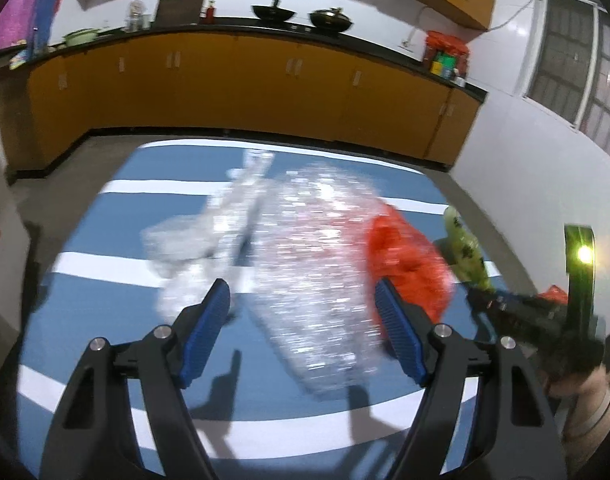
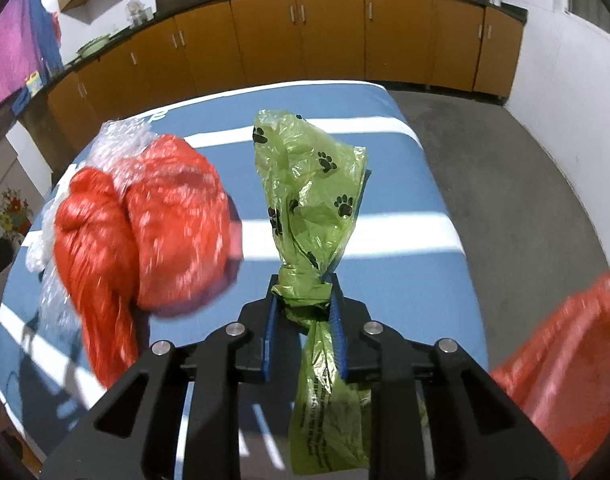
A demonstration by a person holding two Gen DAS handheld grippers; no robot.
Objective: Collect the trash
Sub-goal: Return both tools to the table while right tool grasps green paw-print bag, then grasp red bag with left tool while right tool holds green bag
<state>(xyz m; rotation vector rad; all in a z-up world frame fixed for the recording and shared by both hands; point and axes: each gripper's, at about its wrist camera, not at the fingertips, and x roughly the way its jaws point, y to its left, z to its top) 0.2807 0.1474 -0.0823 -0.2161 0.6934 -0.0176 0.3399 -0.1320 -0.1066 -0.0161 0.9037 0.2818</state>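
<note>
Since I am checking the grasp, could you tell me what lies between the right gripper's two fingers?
In the right wrist view, the knotted neck of the green paw-print bag sits between the right gripper's blue pads, which press on it.

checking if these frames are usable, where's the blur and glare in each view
Left wrist view: the bubble wrap and red bag are motion-smeared, and a light flares on the right gripper; cabinets bow from fisheye. Right wrist view: the green paw-print bag is sharp, the red bag blurred.
</note>
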